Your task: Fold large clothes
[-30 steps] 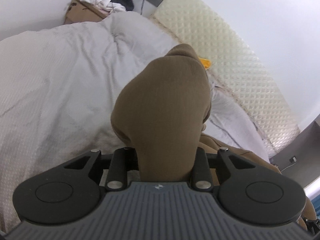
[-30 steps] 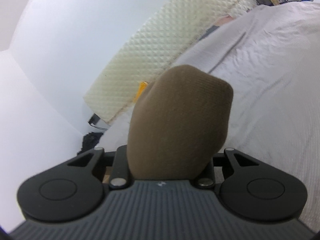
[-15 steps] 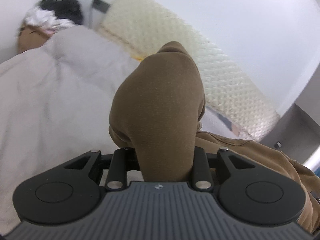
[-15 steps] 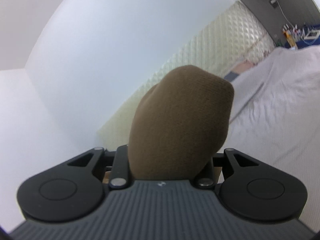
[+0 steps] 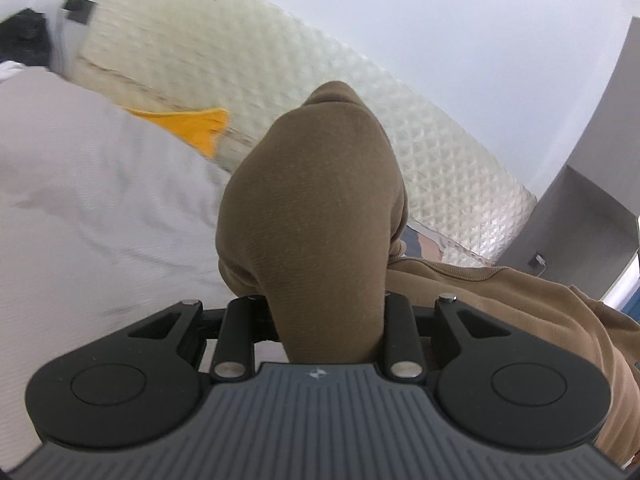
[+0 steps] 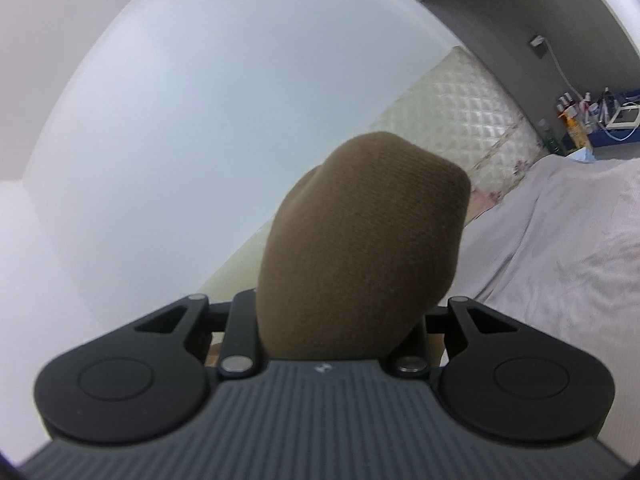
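Observation:
A brown knit garment (image 5: pixel 312 216) bulges out of my left gripper (image 5: pixel 320 280), which is shut on a bunched fold of it. More of the same cloth (image 5: pixel 520 304) trails off to the right, hanging above the bed. In the right wrist view my right gripper (image 6: pixel 340 288) is shut on another bunched part of the brown garment (image 6: pixel 360 240). The cloth covers the fingertips of both grippers. Both grippers are lifted above the pale grey bedspread (image 5: pixel 80 208), which also shows as bedspread (image 6: pixel 560 248) at the right.
A cream quilted mattress (image 5: pixel 320 92) leans on the white wall behind the bed. A yellow cloth (image 5: pixel 200 128) lies at the bed's far edge. A grey wall panel (image 5: pixel 592 200) stands at right. A cluttered blue shelf (image 6: pixel 592 124) with bottles sits beyond the bed.
Both grippers have risen and swung with the garment still clamped. The left view has panned from the bed toward the mattress and wall; the right view now shows mostly wall.

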Tool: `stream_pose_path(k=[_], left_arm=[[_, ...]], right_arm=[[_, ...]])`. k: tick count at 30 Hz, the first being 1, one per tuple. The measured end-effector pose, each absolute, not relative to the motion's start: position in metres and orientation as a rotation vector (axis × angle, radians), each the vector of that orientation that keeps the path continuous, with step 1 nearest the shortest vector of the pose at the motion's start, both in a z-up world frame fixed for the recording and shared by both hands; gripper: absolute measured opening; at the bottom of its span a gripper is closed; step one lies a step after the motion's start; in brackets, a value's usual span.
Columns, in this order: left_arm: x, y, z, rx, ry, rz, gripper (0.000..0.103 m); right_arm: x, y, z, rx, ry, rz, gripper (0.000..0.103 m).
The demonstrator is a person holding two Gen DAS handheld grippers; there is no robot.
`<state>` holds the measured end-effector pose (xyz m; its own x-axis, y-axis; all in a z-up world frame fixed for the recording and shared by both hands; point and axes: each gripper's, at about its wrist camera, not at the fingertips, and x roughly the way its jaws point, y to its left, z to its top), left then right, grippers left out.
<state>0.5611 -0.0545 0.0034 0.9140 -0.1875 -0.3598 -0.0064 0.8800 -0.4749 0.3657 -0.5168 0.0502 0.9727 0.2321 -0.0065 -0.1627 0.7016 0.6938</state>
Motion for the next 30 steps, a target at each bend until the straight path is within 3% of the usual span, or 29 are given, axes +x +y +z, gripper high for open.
stream_pose_path(k=[7, 14, 23, 30], left_arm=[[0.687, -0.136, -0.051, -0.442, 0.446, -0.122, 0.031], [0.755, -0.177, -0.157, -0.441, 0.465, -0.144, 0.03], [0.729, -0.15, -0.246, -0.413, 0.46, -0.228, 0.034], [0.694, -0.129, -0.275, -0.474, 0.432, -0.264, 0.042]], right_arm=[[0.448, -0.572, -0.002, 0.765, 0.106, 0.123, 0.035], [0.498, -0.605, -0.101, 0.749, 0.194, 0.028, 0.035], [0.482, -0.614, -0.19, 0.799, 0.217, 0.031, 0.037], [0.458, -0.612, -0.232, 0.896, 0.35, -0.082, 0.047]])
